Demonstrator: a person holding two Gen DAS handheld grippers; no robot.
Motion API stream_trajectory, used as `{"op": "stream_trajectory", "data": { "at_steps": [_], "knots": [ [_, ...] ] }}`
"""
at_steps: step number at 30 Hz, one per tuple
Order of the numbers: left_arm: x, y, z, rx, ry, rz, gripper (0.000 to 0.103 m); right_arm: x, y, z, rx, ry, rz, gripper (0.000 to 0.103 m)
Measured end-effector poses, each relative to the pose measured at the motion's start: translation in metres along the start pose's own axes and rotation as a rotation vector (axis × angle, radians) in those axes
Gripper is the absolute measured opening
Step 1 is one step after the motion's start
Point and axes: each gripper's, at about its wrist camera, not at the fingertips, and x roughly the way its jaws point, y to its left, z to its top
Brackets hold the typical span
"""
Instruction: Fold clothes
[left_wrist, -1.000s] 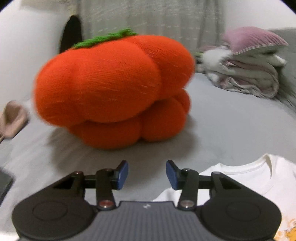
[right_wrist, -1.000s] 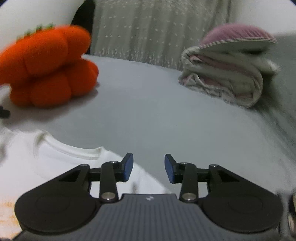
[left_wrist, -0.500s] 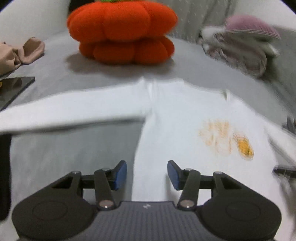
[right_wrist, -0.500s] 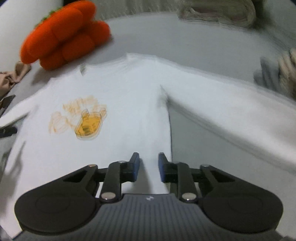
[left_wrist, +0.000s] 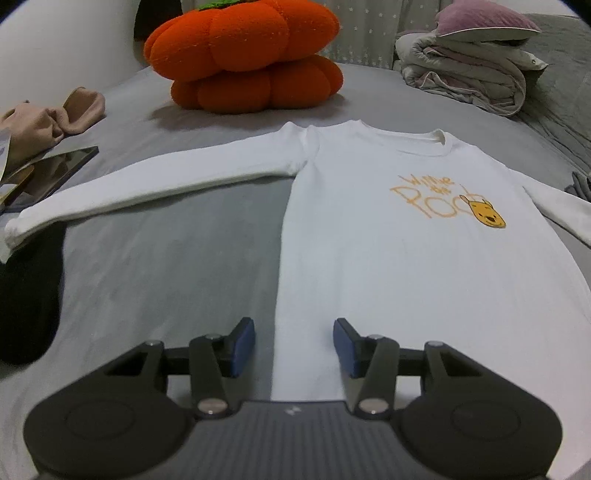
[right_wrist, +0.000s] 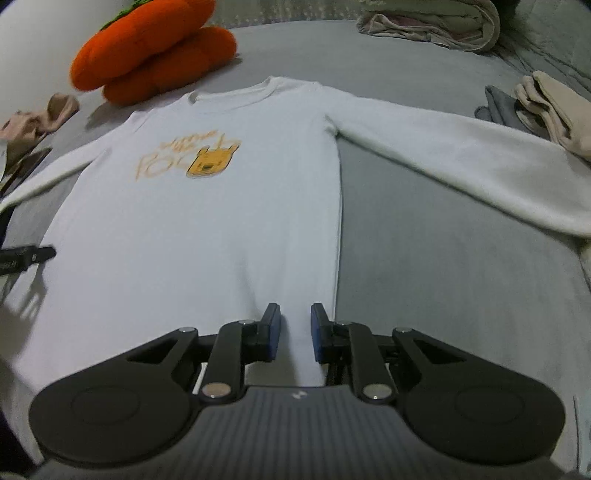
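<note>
Both grippers swung from the pumpkin cushion (left_wrist: 243, 55) back to the white shirt (left_wrist: 406, 258) hem at the bed's (left_wrist: 166, 277) near edge. Left gripper (left_wrist: 293, 347) jaws stood half-wide; right gripper (right_wrist: 295, 338) had narrowed, pinching nothing. Fold not started.

One white shirt (left_wrist: 406, 266) lies spread on one grey bed (left_wrist: 166, 266), both sleeves out. Two orange pumpkin cushions (left_wrist: 255, 55) (stacked) sit behind it. One folded quilt (left_wrist: 469, 74) carries one purple pillow (left_wrist: 484, 18). One tablet (left_wrist: 55, 170), one beige garment (left_wrist: 48, 118) at left, another (right_wrist: 554, 107) at right.
</note>
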Motion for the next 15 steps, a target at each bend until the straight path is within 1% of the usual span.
{"op": "stream_trajectory", "data": {
  "at_steps": [4,8,10,15],
  "knots": [
    [-0.009,0.004,-0.009,-0.004,-0.003,-0.004,0.049,-0.013,0.005,-0.019,-0.017,-0.012,0.0,0.017],
    [-0.019,0.009,-0.022,-0.015,-0.01,-0.009,0.049,-0.024,0.017,-0.038,-0.067,-0.036,-0.026,0.017],
    [-0.025,0.01,-0.028,-0.025,-0.013,-0.01,0.049,-0.028,0.02,-0.045,-0.07,-0.041,-0.034,0.017],
    [-0.038,0.011,-0.042,-0.014,-0.014,-0.007,0.048,-0.034,0.023,-0.057,-0.059,-0.045,-0.045,0.016]
  ]
}}
